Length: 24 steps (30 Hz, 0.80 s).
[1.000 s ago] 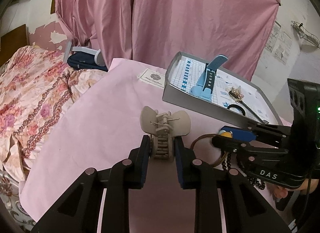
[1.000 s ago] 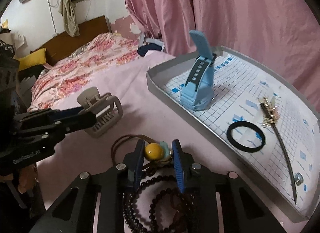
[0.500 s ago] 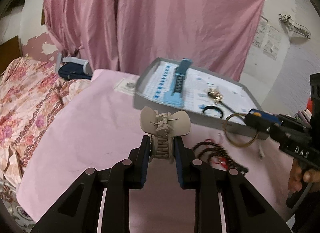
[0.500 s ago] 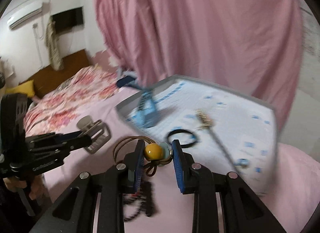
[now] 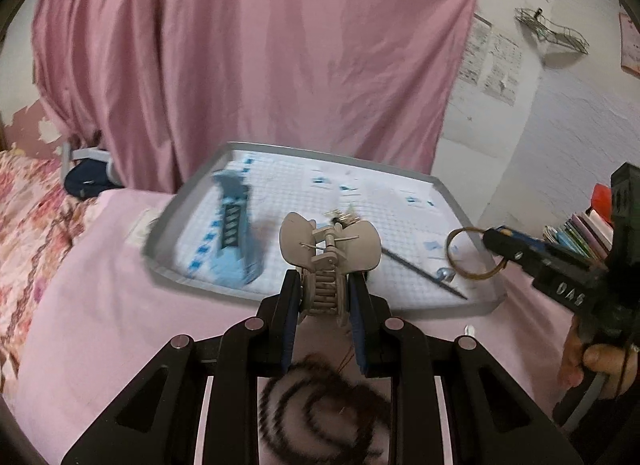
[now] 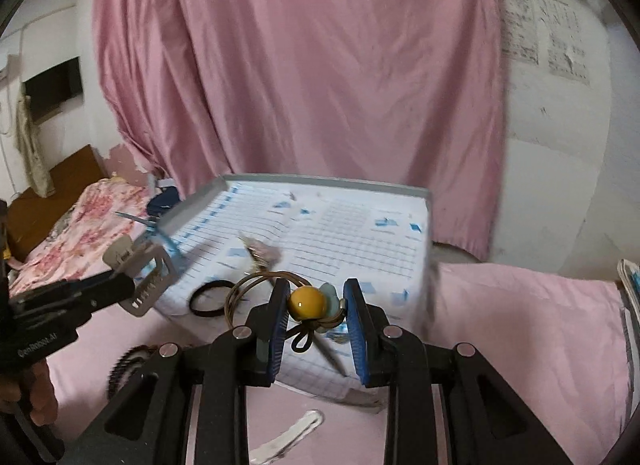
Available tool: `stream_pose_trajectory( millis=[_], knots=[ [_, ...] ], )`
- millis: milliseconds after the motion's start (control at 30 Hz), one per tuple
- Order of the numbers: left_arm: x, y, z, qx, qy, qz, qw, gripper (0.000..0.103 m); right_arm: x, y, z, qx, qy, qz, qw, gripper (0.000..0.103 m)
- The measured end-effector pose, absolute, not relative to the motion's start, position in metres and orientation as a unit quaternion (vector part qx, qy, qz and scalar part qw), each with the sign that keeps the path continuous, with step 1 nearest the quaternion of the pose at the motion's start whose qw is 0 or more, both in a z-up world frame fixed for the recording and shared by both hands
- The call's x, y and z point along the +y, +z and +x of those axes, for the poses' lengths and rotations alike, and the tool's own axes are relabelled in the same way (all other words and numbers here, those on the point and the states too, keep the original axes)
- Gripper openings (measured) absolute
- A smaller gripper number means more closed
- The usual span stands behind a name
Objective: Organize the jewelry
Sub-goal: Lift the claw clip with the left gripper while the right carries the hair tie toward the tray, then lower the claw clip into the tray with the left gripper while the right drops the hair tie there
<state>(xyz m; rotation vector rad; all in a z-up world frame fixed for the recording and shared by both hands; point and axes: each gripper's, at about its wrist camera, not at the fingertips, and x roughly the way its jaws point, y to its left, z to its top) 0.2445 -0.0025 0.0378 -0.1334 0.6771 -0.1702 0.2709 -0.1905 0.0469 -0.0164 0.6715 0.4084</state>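
Two grippers, both loaded, hang over a pink-covered surface (image 5: 100, 305) that fills the lower half of each view, with a pink curtain (image 5: 260, 45) across the top. Centre frame sits the grey tray (image 5: 472, 201), lined with grid paper, probably the collecting place for the jewelry. Already in it: a blue watch (image 5: 234, 237) at the tray's left, a black ring band (image 6: 210, 299) near the front rim, and a long dark hairpin (image 5: 420, 271) lying diagonally at right. The left gripper (image 5: 325, 305), lower centre of its view, is clamped narrow on a beige claw hair clip (image 5: 329, 253), held upright by its teeth with the wings up, in front of the tray's near rim; likely so it can be set down inside. The right gripper (image 6: 316, 305), lower centre of its own view, pinches a cord bracelet with a yellow bead (image 6: 307, 302), the bead squeezed between the pads and the loop hanging free toward the left, over the tray's front corner. Dark beaded strands (image 5: 320, 413) lie blurred on the cloth at bottom centre, not yet collected. A pale hair clip (image 6: 288, 437) lies at the bottom of the right view.
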Motion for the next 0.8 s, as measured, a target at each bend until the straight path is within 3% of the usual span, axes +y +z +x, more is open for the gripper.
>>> stream_pose_trajectory(
  millis=[267, 800],
  knots=[
    [-0.018, 0.018, 0.293, 0.376, -0.098, -0.058, 0.92, 0.02, -0.194, 0.013, 0.296, 0.378, 0.214, -0.001, 0.901, 0.026],
    [-0.013, 0.006, 0.31, 0.415, -0.106, -0.077, 0.9, 0.021, -0.197, 0.009, 0.304, 0.396, 0.217, -0.001, 0.892, 0.028]
  ],
)
